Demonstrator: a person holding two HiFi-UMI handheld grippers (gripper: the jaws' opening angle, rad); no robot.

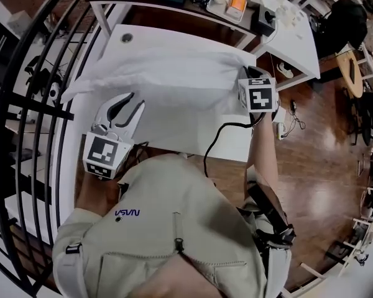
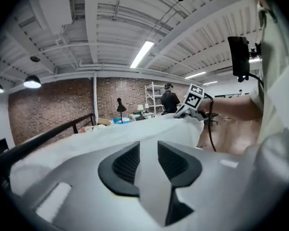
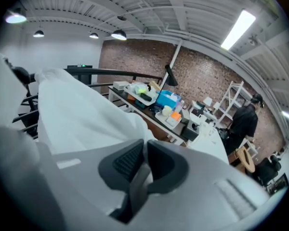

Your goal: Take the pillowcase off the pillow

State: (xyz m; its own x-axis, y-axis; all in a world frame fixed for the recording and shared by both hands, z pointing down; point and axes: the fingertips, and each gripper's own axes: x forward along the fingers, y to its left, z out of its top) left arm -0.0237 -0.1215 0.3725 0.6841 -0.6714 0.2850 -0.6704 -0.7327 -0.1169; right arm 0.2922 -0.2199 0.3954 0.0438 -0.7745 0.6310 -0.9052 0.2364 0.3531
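Pillowcase (image 1: 174,79) lies across the white worktop (image 1: 174,36), its right corner pinched in the right gripper's (image 1: 241,81) closed fingers. The left gripper (image 1: 137,101) hovers, fingers slightly apart and empty. With nothing pinning the other end, a pull could drag everything off the edge.

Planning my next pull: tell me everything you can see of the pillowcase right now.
The pillowcase is white, thin-looking cloth, softly wrinkled, lying stretched lengthwise across the white table. Its right end is bunched and lifted where the right gripper is shut on a fold of it. Its left end tapers to a corner at the table's left edge. The left gripper hovers open over its near edge, not gripping it. Whether the pillow is inside cannot be told.
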